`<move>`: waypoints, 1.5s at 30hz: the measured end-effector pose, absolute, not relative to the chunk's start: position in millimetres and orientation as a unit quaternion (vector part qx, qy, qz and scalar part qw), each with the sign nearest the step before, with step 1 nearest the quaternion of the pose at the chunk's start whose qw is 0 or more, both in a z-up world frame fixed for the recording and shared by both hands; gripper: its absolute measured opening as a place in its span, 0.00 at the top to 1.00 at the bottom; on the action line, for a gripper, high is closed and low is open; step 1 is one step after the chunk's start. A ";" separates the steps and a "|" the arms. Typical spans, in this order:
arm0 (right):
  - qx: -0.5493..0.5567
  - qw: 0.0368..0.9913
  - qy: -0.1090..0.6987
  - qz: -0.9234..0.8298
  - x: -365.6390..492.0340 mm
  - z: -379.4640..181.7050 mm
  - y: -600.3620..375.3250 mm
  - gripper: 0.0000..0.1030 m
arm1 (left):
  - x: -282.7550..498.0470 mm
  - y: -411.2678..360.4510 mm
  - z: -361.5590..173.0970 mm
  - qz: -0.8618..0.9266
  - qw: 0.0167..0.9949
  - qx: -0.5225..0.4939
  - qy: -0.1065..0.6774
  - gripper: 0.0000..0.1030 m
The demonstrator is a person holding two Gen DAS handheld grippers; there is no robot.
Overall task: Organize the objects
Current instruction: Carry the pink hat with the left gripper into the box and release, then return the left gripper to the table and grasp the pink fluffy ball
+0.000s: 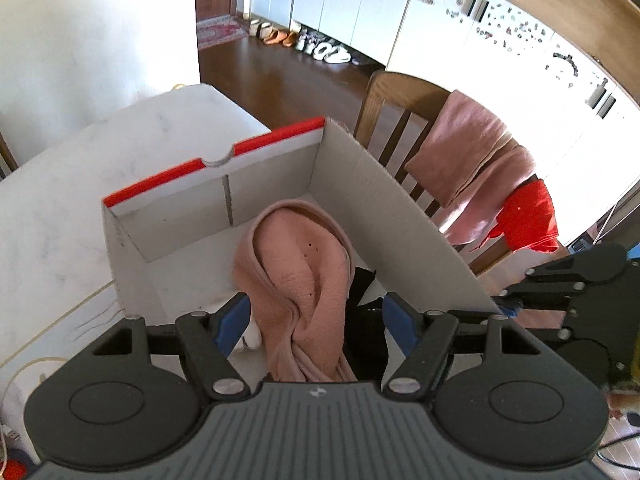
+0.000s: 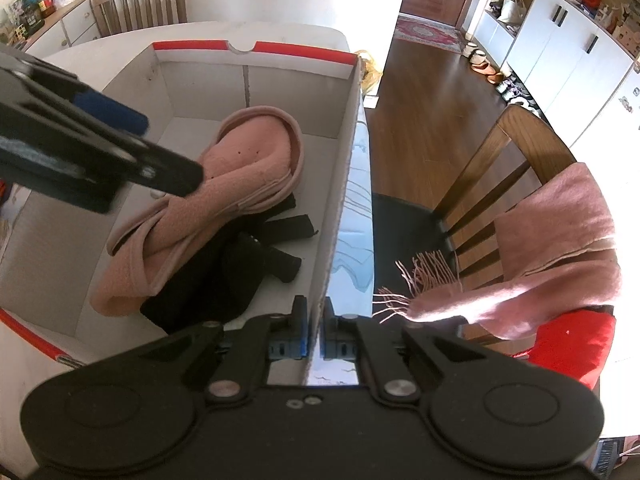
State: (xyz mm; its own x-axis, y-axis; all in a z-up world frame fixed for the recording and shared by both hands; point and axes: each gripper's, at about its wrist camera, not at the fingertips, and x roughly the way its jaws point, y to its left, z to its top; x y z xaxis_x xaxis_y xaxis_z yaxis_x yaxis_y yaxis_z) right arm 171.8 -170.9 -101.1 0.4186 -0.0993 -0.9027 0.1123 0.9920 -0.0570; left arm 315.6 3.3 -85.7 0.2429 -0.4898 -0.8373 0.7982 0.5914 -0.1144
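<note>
Pink scarf [image 1: 296, 280] is lying bunched inside the cardboard box [image 1: 360, 184] on the tabletop [image 1: 60, 200], over something black. Left claw [image 1: 316, 320] is hanging spread above it, while right claw [image 2: 316, 334] is pinching the box's side wall.

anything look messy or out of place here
The pink scarf and red cloth hang off the chair, outside the box; the pink garment lies unfolded over black items.

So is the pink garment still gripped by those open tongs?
No, the left tongs stand open above the pink garment, which lies loose in the box.
</note>
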 end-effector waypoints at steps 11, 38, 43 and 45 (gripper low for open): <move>-0.001 0.842 0.536 -0.064 171.7 -99.7 -168.6 0.96 | 303.4 48.8 -56.0 -0.427 0.781 0.145 0.431 0.24; -0.010 0.836 0.544 -0.071 172.2 -98.9 -166.4 0.95 | 383.2 260.6 -64.8 -0.216 0.865 0.045 0.451 0.00; -0.010 0.835 0.545 -0.073 172.8 -99.0 -166.4 0.95 | 418.7 300.8 -75.8 -0.163 0.870 0.031 0.465 0.00; -0.009 0.835 0.545 -0.074 172.9 -99.0 -166.7 0.95 | 430.6 312.7 -81.9 -0.149 0.868 0.027 0.472 0.00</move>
State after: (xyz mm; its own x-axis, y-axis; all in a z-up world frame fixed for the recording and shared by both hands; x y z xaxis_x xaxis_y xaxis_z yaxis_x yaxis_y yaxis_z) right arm 172.9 -166.7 -99.0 0.3945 -0.1328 -0.9093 0.1131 0.9890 -0.0953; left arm 430.6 312.7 -81.9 0.5092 -0.2333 -0.8284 0.2841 0.9542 -0.0941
